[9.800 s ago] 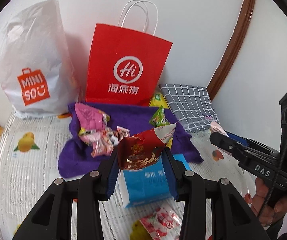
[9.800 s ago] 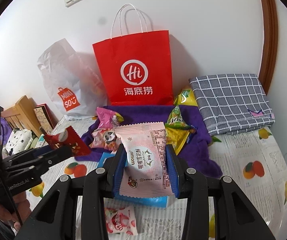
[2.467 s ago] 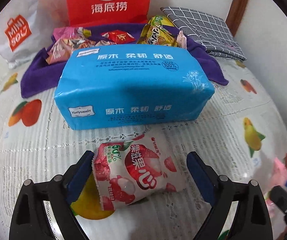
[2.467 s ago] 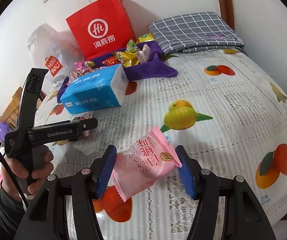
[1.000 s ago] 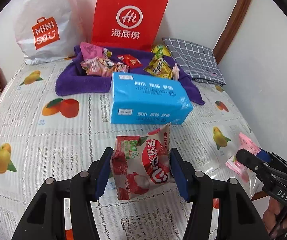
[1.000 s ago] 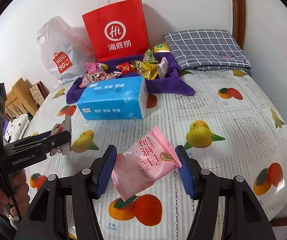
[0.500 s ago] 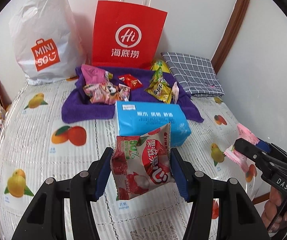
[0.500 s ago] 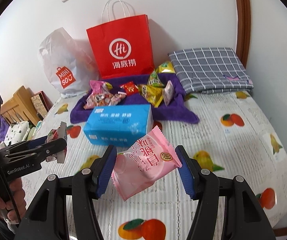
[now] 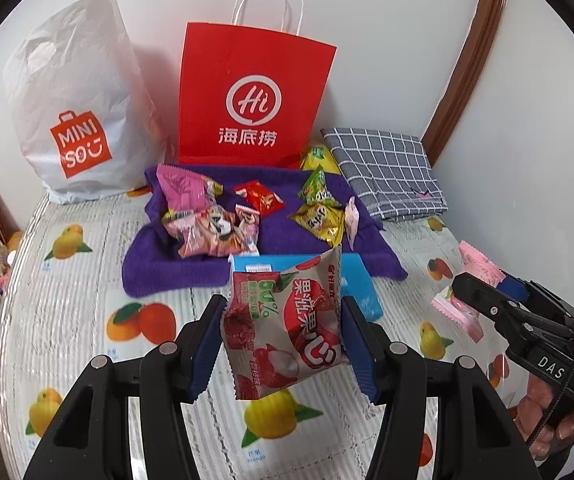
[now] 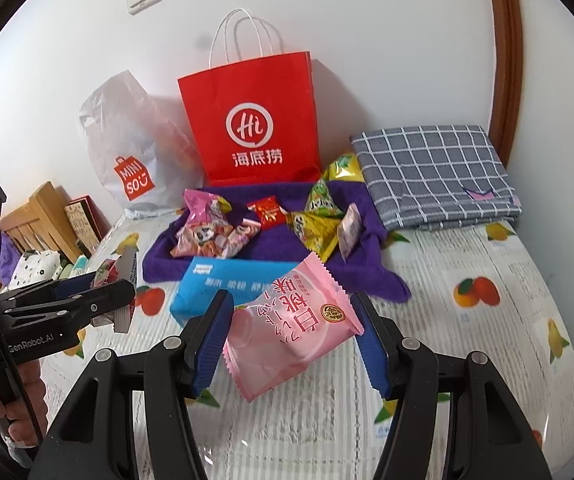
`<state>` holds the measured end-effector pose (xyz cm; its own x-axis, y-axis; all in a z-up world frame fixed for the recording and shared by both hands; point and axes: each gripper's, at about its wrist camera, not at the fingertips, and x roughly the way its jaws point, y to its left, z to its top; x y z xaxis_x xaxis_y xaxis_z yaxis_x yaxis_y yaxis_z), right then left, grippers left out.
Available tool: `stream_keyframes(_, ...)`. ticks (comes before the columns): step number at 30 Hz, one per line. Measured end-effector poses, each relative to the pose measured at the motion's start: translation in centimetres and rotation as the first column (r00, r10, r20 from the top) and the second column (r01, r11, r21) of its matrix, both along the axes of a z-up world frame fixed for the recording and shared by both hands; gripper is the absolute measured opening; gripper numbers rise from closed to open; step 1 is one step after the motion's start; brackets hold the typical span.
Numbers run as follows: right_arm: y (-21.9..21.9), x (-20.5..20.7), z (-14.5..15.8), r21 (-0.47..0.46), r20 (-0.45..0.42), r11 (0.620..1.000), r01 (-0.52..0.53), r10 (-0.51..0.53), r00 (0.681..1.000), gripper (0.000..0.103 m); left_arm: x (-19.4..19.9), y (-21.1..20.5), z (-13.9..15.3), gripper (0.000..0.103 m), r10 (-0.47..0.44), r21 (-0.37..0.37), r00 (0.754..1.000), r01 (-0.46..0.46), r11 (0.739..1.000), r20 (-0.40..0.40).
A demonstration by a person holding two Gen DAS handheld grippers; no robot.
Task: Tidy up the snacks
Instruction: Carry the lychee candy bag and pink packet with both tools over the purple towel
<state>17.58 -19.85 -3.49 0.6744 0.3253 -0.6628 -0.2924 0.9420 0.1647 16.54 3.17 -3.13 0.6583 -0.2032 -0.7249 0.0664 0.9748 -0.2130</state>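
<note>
Blue pads on our left gripper [image 9: 283, 340] are pinching a red lychee candy pouch [image 9: 285, 330], and our right gripper [image 10: 293, 330] has a pink peach snack packet [image 10: 293, 330] clamped, both up off the fruit-print tablecloth [image 10: 487, 320]. Just past them sits a blue tissue pack [image 10: 227, 282], then the purple towel [image 9: 167, 268] piled with snacks in front of the red Hi paper bag [image 9: 253, 96].

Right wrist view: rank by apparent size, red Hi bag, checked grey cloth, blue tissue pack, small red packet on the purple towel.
1. red Hi bag and checked grey cloth: look alike in area, not ranked against each other.
2. blue tissue pack, partly hidden behind the held pink snack.
3. small red packet, clearly smallest.
</note>
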Motion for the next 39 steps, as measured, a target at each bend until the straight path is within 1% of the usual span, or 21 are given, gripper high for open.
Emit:
stream_keyframes(4,0.6,1.3,0.4,-0.007,0.011,1.000,-0.017,0.017,1.000,0.060,1.1,0.3,0.7,0.055,0.004,0.010,1.000,-0.005,1.000,0.012)
stream_keyframes(9,1.2,2.8,0.8,-0.023,0.032,0.999,-0.035,0.036,0.999,0.060,2.5,0.6,0.9,0.054,0.006,0.001,1.000,-0.006,1.000,0.007)
stream_keyframes(20,2.0,6.2,0.8,-0.017,0.044,0.999,-0.052,0.052,0.998,0.060,5.4,1.0,1.3,0.055,-0.006,0.002,1.000,0.006,1.000,0.024)
stream_keyframes(27,2.5,8.2,0.6,-0.034,0.050,0.998,-0.047,0.049,0.998,0.060,7.2,1.1,1.0,0.055,-0.015,0.025,1.000,0.015,1.000,0.016)
stream_keyframes(34,3.8,10.0,0.3,-0.046,0.048,0.997,-0.068,0.071,0.996,0.060,8.8,1.7,0.4,0.055,-0.005,0.010,1.000,0.005,1.000,0.006)
stream_keyframes(39,4.5,11.1,0.4,-0.055,0.054,0.995,-0.081,0.084,0.995,0.060,10.0,2.1,0.0,0.055,-0.004,0.014,1.000,0.004,1.000,-0.006)
